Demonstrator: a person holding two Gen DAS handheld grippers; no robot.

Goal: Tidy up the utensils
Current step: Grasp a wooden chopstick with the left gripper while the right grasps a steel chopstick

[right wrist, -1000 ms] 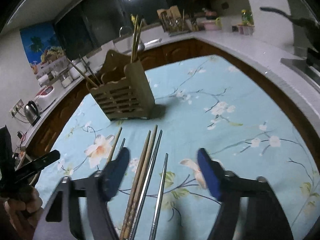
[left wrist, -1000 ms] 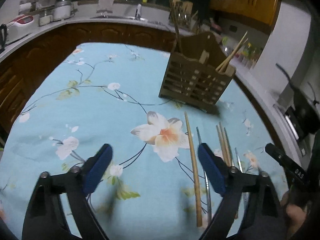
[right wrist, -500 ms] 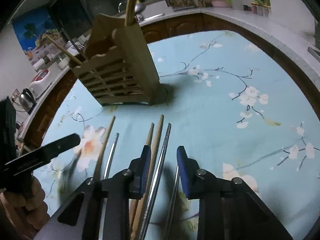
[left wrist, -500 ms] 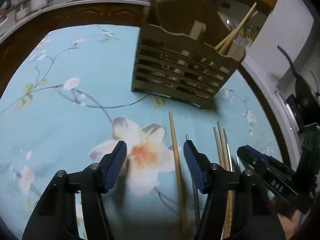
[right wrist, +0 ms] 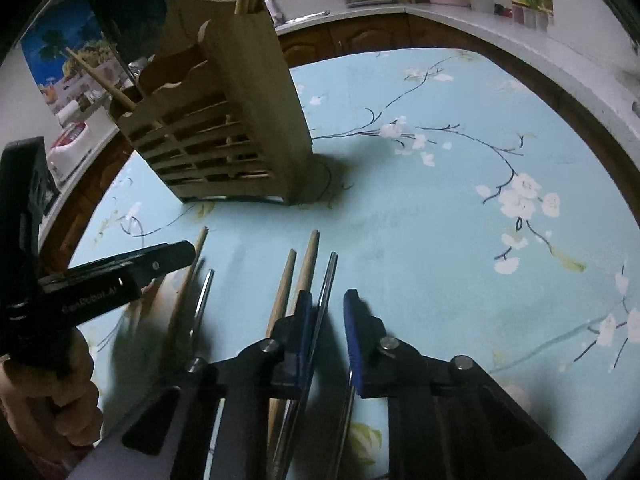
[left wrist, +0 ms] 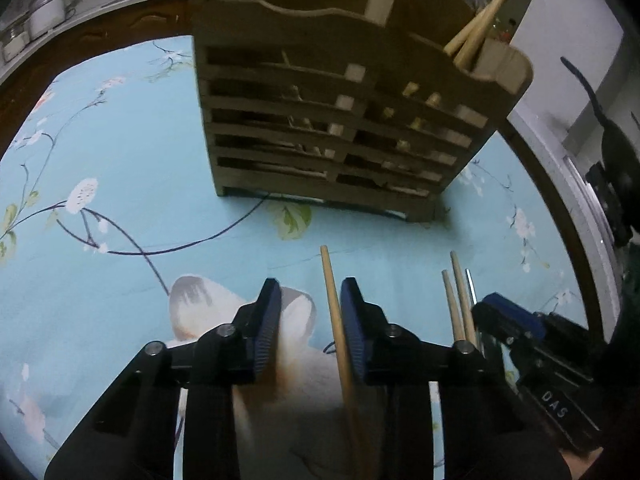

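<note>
Blue-padded jaws of the left gripper are closing around a wooden chopstick, not yet pinching it. The right gripper is closing too, a metal chopstick between its pads, gap still visible. Both grasps seem in progress; next comes a firm pinch, then a lift toward the wooden holder just beyond. Two more wooden chopsticks lie beside the metal one, easily nudged.
</note>
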